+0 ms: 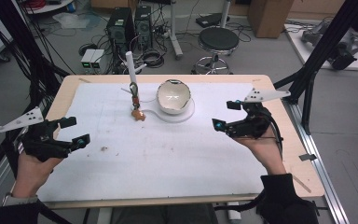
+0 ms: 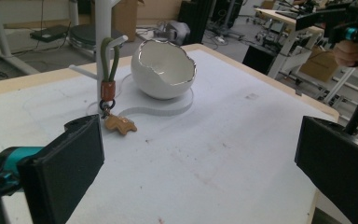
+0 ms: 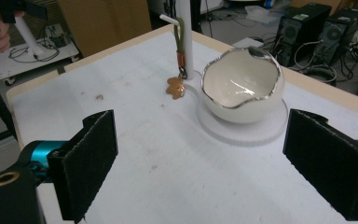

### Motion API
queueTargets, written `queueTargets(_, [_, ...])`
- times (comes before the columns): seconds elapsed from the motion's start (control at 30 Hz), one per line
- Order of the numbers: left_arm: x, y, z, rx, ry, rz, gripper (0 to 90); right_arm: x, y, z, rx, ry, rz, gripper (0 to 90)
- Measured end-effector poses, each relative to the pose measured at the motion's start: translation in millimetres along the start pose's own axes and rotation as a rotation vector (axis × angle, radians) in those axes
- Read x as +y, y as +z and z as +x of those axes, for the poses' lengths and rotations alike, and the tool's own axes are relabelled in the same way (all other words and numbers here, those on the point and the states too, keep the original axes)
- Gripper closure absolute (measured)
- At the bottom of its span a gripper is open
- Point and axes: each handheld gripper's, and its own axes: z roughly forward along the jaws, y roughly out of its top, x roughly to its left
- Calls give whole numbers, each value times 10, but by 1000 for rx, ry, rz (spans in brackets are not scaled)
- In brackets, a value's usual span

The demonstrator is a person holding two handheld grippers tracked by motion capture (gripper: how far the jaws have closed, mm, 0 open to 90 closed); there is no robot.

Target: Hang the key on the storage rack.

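Holding the left hand-held gripper [image 1: 72, 132] low over the near left part of the bench [image 1: 70, 88], jaws spread wide with nothing between them. Holding the right hand-held gripper [image 1: 224, 115] over the right side likewise, jaws gaping and gripping nothing — both well apart from the things at the far middle. Hanging from a short peg of the white stand [image 1: 131, 65] by an olive cord loop: a keychain [image 1: 134, 95] with an orange-red collar, its tan gingerbread-shaped charm [image 1: 139, 115] resting on the white mat [image 1: 121, 154]. Standing just to the right of the stand in the high view: a white eggshell-shaped bowl [image 1: 173, 96] with a jagged, silvery rim, sitting on a round white pad whose narrow tail is curving toward the stand. Looking along the left hand-held gripper's own view, seeing the keychain [image 2: 108, 88] straight ahead above the left jaw, the charm [image 2: 120, 124] lying just beyond that jaw, the bowl [image 2: 163, 70] farther right. Looking along the right hand-held gripper's own view, seeing the bowl [image 3: 241, 86] between the two jaws and farther off — the keychain [image 3: 181, 51] and charm [image 3: 175, 87] left of it.
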Motion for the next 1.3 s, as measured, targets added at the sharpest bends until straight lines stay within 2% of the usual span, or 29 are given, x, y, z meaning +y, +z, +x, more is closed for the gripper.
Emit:
queueTargets(0.27, [19,81,-39,-10,13,6,17,-256,-256,-34,-14,24,20,94])
queueTargets(0.47, [15,94,-62,-13,11,8,17,-358,-340,-57,-19,42,25,94])
queueTargets(0.53, [12,100,-71,-16,12,12,17,-404,-381,-86,-18,54,42,94])
queueTargets(0.7, [13,115,-98,-23,17,15,17,-441,-494,-94,-15,61,45,94])
queueTargets(0.93, [20,101,-148,-23,21,9,17,-464,-711,-89,-30,69,8,94])
queueTargets(1.13, [33,92,-211,-35,38,15,17,-461,-894,-76,-20,90,-20,94])
queueTargets(1.2, [30,95,-218,-34,40,15,17,-451,-935,-72,-10,109,-32,94])
queueTargets(1.3, [22,104,-233,-35,42,21,17,-435,-975,-59,-19,109,-43,94])
